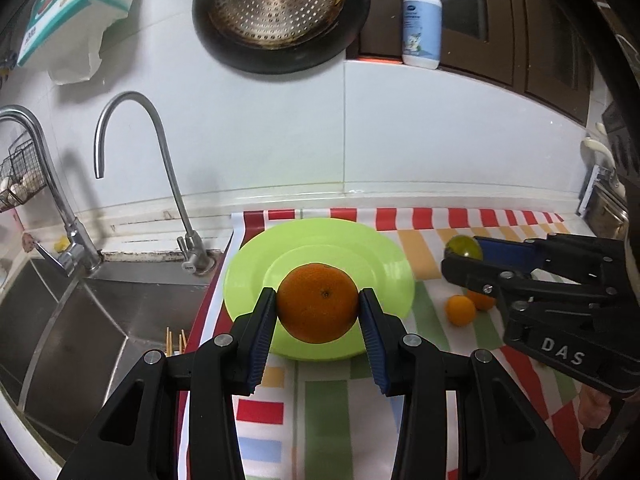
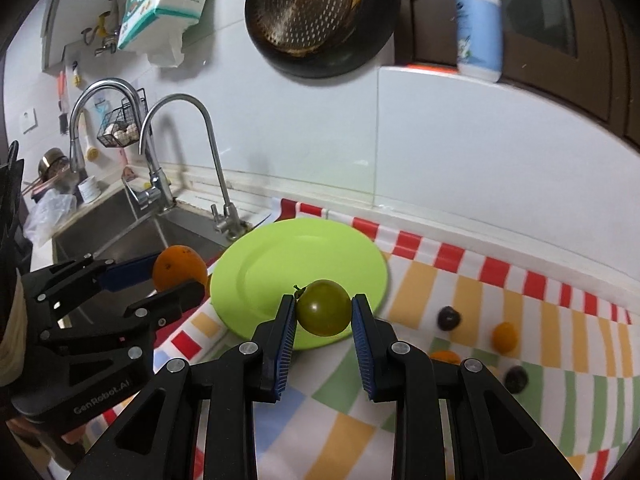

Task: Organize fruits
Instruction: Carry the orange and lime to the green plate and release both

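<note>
My left gripper [image 1: 318,304] is shut on a large orange [image 1: 318,302] and holds it above the near part of the lime green plate [image 1: 248,276]. My right gripper [image 2: 323,312] is shut on a green round fruit [image 2: 323,307] over the plate's [image 2: 260,256] near right rim. The plate is bare. In the left wrist view the right gripper [image 1: 460,256] shows at the right with the green fruit [image 1: 462,246]. In the right wrist view the left gripper [image 2: 176,276] shows at the left with the orange [image 2: 178,266].
Two small oranges [image 1: 460,310] [image 1: 482,300] lie on the striped cloth [image 1: 320,400] right of the plate. Two dark fruits [image 2: 448,317] [image 2: 515,378] and small oranges [image 2: 505,336] lie further right. A steel sink [image 1: 80,320] with two taps [image 1: 172,176] is at the left. A pan [image 1: 280,12] hangs on the wall.
</note>
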The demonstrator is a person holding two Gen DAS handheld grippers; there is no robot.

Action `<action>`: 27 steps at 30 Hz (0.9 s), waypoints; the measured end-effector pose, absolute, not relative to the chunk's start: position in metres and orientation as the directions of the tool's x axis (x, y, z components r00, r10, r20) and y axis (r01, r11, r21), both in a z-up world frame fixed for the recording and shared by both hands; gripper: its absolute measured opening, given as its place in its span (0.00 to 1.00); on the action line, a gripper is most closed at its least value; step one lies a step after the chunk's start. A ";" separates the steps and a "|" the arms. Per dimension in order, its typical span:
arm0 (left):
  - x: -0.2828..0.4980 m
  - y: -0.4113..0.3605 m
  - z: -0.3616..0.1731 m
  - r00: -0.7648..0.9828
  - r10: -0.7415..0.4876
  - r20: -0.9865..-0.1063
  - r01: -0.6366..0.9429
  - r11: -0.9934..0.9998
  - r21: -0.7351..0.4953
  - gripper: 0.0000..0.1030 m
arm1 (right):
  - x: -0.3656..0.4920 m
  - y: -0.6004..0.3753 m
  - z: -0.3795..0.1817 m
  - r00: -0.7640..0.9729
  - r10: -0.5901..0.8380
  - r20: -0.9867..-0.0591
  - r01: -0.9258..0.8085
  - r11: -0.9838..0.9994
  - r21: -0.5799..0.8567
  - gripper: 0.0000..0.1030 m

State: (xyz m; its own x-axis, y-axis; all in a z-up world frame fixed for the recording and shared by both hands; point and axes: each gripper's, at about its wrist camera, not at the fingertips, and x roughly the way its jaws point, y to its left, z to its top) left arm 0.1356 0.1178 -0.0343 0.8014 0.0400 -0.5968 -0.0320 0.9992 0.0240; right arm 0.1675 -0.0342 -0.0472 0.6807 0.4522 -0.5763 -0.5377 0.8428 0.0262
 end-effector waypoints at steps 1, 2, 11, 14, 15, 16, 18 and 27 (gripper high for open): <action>0.139 0.119 -0.036 0.799 0.042 -0.600 -0.033 0.999 0.026 0.40 | 0.173 -0.030 -0.050 0.672 0.455 -0.585 -0.541 0.840 0.032 0.28; 0.142 0.120 -0.038 0.796 0.041 -0.604 -0.031 0.999 0.026 0.40 | 0.178 -0.027 -0.053 0.664 0.455 -0.594 -0.542 0.840 0.038 0.28; 0.178 0.134 -0.066 0.744 0.042 -0.667 -0.031 0.999 0.028 0.40 | 0.220 0.000 -0.084 0.582 0.474 -0.660 -0.555 0.825 0.103 0.28; 0.188 0.139 -0.074 0.728 0.035 -0.685 -0.032 0.999 0.017 0.40 | 0.234 0.005 -0.093 0.558 0.471 -0.683 -0.548 0.828 0.123 0.28; 0.191 0.141 -0.076 0.723 0.029 -0.690 -0.030 0.999 0.010 0.40 | 0.236 0.006 -0.095 0.552 0.473 -0.686 -0.548 0.827 0.129 0.28; 0.194 0.142 -0.079 0.718 0.025 -0.696 -0.029 1.000 0.007 0.40 | 0.239 0.008 -0.097 0.546 0.471 -0.693 -0.545 0.828 0.132 0.28; 0.199 0.143 -0.084 0.708 0.023 -0.705 -0.023 1.000 0.011 0.40 | 0.243 0.010 -0.101 0.539 0.467 -0.701 -0.546 0.827 0.131 0.28; 0.207 0.148 -0.089 0.697 0.038 -0.716 -0.028 0.999 0.025 0.54 | 0.253 0.011 -0.112 0.518 0.455 -0.725 -0.526 0.837 0.149 0.29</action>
State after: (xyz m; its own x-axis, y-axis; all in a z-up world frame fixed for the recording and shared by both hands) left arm 0.2067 0.1481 -0.0893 0.6972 0.0375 -0.7159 -0.0284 0.9993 0.0247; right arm 0.2526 0.0114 -0.1125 0.5177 0.4547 -0.7247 -0.5264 0.8371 0.1493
